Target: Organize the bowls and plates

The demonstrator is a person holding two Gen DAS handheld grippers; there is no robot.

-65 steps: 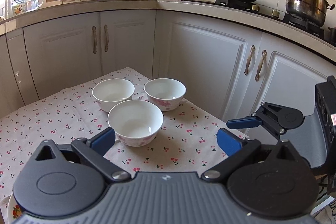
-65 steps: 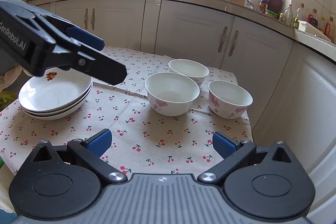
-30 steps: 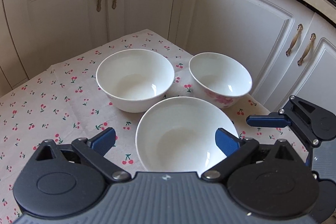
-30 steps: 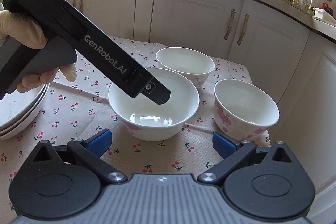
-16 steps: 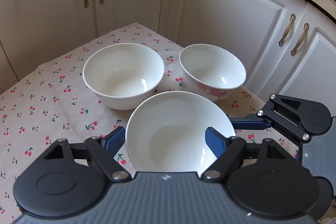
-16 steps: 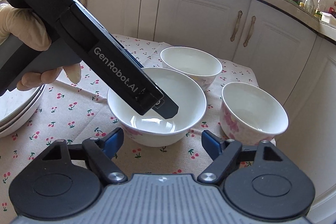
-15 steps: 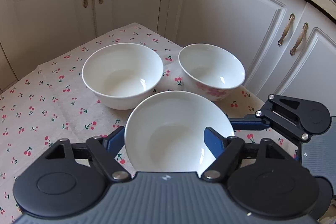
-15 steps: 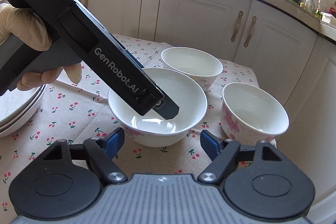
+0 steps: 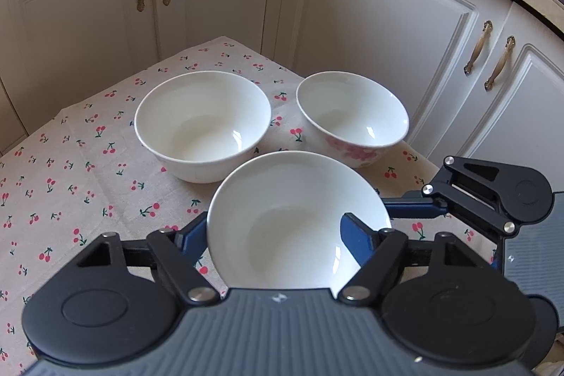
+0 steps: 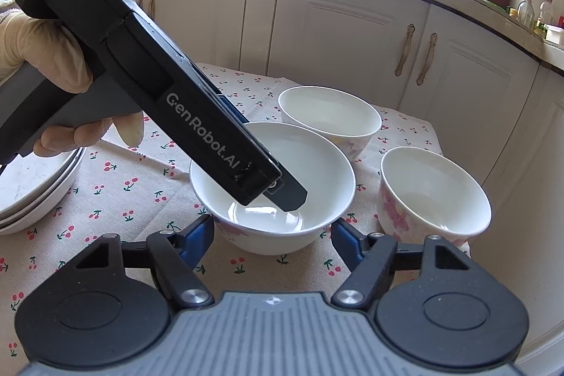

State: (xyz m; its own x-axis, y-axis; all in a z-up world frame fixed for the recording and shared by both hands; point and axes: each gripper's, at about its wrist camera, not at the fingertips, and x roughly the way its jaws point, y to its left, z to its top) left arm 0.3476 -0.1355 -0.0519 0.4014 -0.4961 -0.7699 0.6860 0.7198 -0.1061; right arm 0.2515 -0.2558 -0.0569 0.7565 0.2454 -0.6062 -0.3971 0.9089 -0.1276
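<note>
Although three bowls and a pile of plates are on the table, none of the bowls is yet inside another, so I judge that the task is near its beginning. The plates (image 10: 31,185) lie one upon another at the left edge of the right wrist view, and this part looks finished, though I cannot count them surely. The bowls stand apart on the cherry tablecloth (image 9: 70,171), all upright and empty.

The near bowl (image 9: 292,221) is the one in work. The left gripper (image 9: 274,235), carried by a gloved hand (image 10: 42,59), is clamped on it: one finger is outside the left side of the rim, and the other reaches down inside the bowl. The bowl seems to rest on the cloth, not lifted. The right gripper (image 10: 273,233) is low in front of the same bowl. Its jaws are closing with the lower part of the bowl between them, but I do not see the pads pressing on it.

The second bowl (image 9: 202,125) is behind and a little left, close to the near bowl. The third bowl (image 9: 352,118), with pink flowers on its side, is behind and to the right.

What remains, in my judgement, is almost all the bowl work: lift the near bowl, set it into another, and bring the last one to the same pile, perhaps beside the plates.
</note>
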